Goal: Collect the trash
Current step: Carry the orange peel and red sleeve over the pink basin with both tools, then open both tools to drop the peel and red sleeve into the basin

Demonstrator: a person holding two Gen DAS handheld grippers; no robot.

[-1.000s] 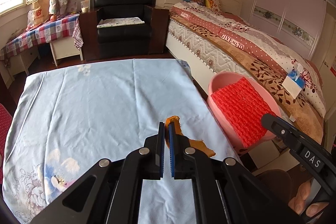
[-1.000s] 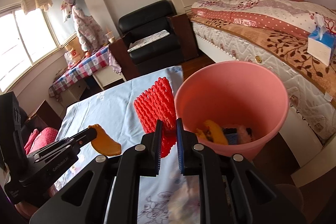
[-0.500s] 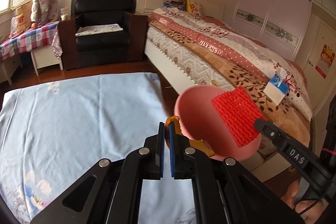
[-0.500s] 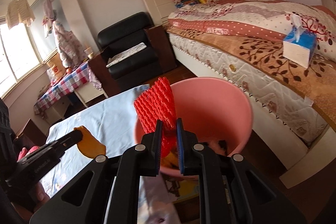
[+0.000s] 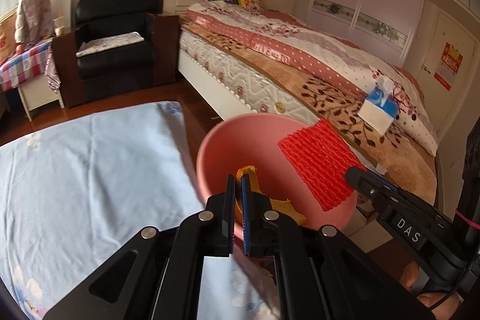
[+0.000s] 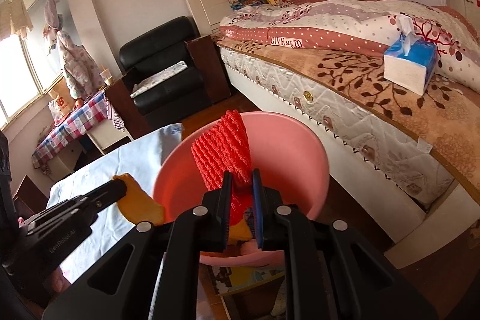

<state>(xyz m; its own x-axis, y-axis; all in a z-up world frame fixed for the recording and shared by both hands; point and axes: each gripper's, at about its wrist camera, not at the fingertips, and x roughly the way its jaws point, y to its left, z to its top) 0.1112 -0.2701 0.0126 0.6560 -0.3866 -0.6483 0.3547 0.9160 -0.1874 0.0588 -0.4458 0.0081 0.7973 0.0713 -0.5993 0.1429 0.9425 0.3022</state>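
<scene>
My left tool (image 5: 237, 185) is clamped narrow on an orange peel (image 5: 246, 172), which pokes up between the pads and trails out to the right. From the right wrist view the same peel (image 6: 141, 201) sits at the near-left rim of the pink bin. My right tool (image 6: 241, 180) is closed on a red foam net (image 6: 223, 150); the net stands up from the pads and hangs over the bin's mouth. From the left wrist view that net (image 5: 318, 165) covers the right side of the bin opening.

The pink bin (image 5: 210, 149) stands just beside the right edge of the worktop (image 5: 90, 170), which wears a pale blue floral cloth, creased, with nothing else on the part I can see. Inside the bin (image 6: 300, 158), under the right tool, I see more orange scraps.

Room: dark wood floor (image 5: 198, 98); a bed (image 6: 345, 86) with patterned covers close behind the bin, a blue tissue box (image 6: 411, 68) on it; a black armchair (image 5: 114, 32) against the far wall; a checked-cloth side table (image 6: 72, 122) near the window; a pale wardrobe (image 5: 366, 2) beyond the bed.
</scene>
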